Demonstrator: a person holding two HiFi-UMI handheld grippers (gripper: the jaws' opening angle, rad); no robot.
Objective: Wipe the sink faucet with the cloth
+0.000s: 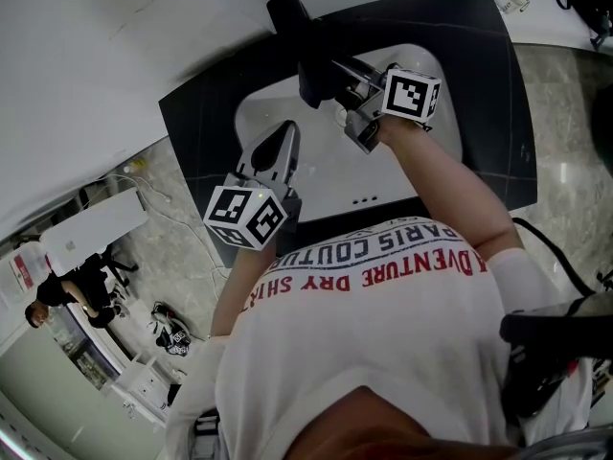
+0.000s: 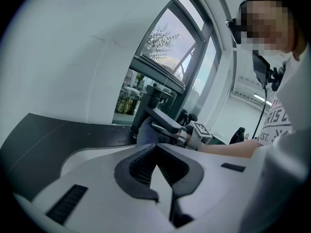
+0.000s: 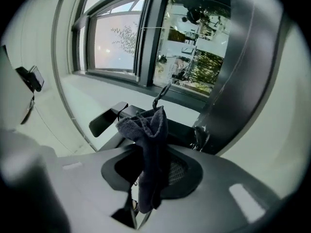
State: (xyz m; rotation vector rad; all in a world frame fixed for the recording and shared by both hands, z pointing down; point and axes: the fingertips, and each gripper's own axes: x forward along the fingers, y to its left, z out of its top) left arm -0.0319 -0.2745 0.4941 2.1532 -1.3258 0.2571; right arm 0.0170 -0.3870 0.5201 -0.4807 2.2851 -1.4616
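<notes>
Looking steeply down past a white printed T-shirt at a glossy white sink [image 1: 383, 175] set into a dark, matte desk [image 1: 479, 84]. A black faucet [image 1: 313, 54], tall and angular, rises at the basin's back edge.

The right tongs [image 1: 343, 113] reach in close to the faucet with their jaws clamped on a dark blue-grey cloth [image 3: 150, 130]. Only a narrow fold of it is pinched. The rest is soft, nubby towelling, bunched loosely beyond the jaws just beside the faucet's flat black lever [image 3: 104, 119]. Whether the cloth actually touches the faucet cannot be told.

The left tongs [image 1: 281, 142] hover over the near left part of the basin. Their jaws are closed together on nothing, and pale basin shows past their ribbed black pads [image 2: 141, 168].

Likely risks from here:
- The thin pinch may let the cloth drag free if it catches on an edge of the faucet.
- The hard plastic tongs could strike or scrape the faucet if the bunched cloth folds aside.
- A sideways push on the lever might turn the water on.
- The idle left tongs sit near enough to be bumped by a wide wiping stroke.
</notes>
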